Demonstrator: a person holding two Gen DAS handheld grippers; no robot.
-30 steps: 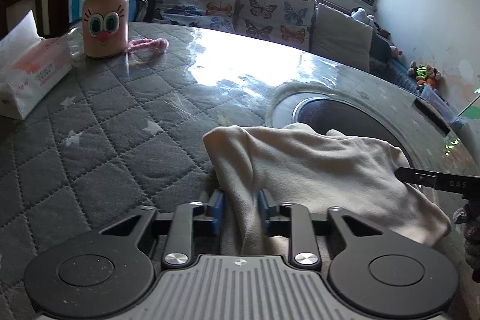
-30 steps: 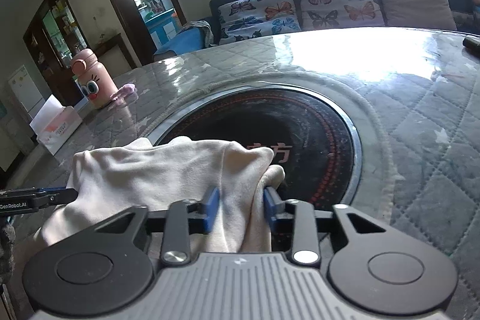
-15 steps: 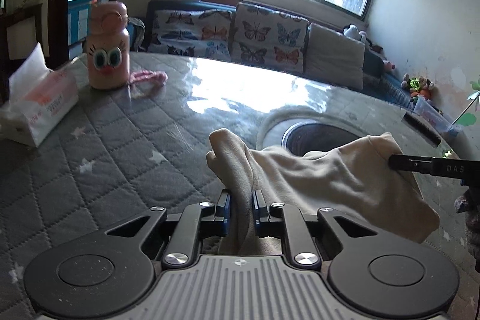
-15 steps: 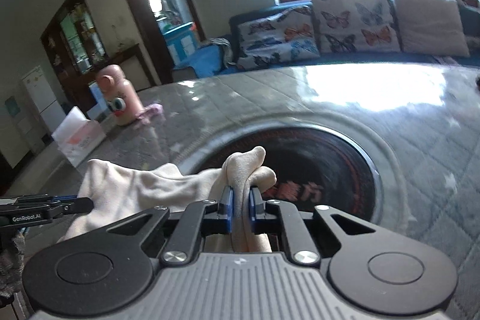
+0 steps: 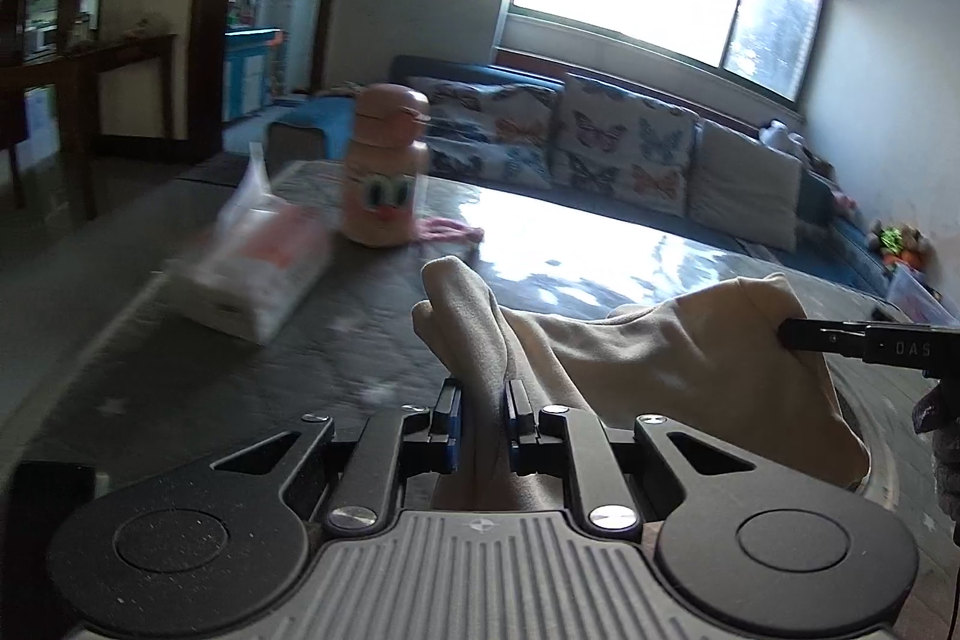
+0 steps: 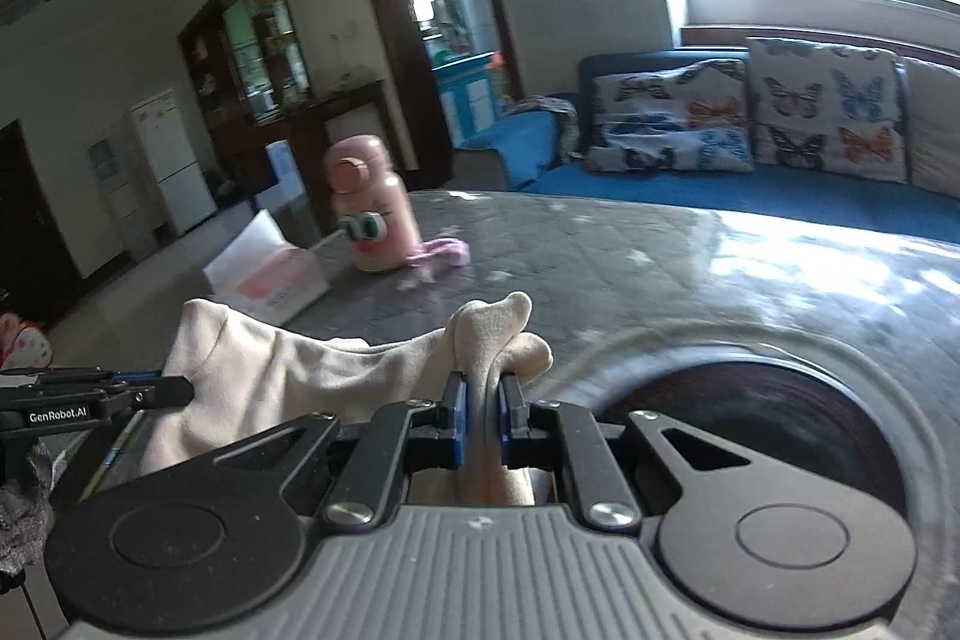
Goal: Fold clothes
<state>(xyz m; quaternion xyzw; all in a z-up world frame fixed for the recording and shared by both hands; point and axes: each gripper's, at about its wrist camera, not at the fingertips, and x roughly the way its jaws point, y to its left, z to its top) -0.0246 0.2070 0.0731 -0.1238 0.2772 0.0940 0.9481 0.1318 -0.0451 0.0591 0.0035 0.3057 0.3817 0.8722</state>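
Note:
A cream garment (image 5: 648,364) hangs stretched between my two grippers above the quilted grey table (image 5: 180,388). My left gripper (image 5: 483,421) is shut on one bunched corner of it, which sticks up past the blue pads. My right gripper (image 6: 481,418) is shut on the other corner (image 6: 492,334). The right gripper's tip (image 5: 840,337) shows at the right of the left wrist view, and the left gripper's tip (image 6: 120,391) at the left of the right wrist view. The garment's lower part is hidden behind the gripper bodies.
A pink cartoon bottle (image 5: 384,172) stands at the table's far left, with a tissue pack (image 5: 258,268) beside it and a pink cloth (image 5: 450,232) behind. A round dark inset plate (image 6: 780,430) sits in the table. A sofa with butterfly cushions (image 5: 600,148) stands beyond.
Both grippers closed on the garment's corners and lifted it off the table. Both cameras now sit higher and look more level across the room.

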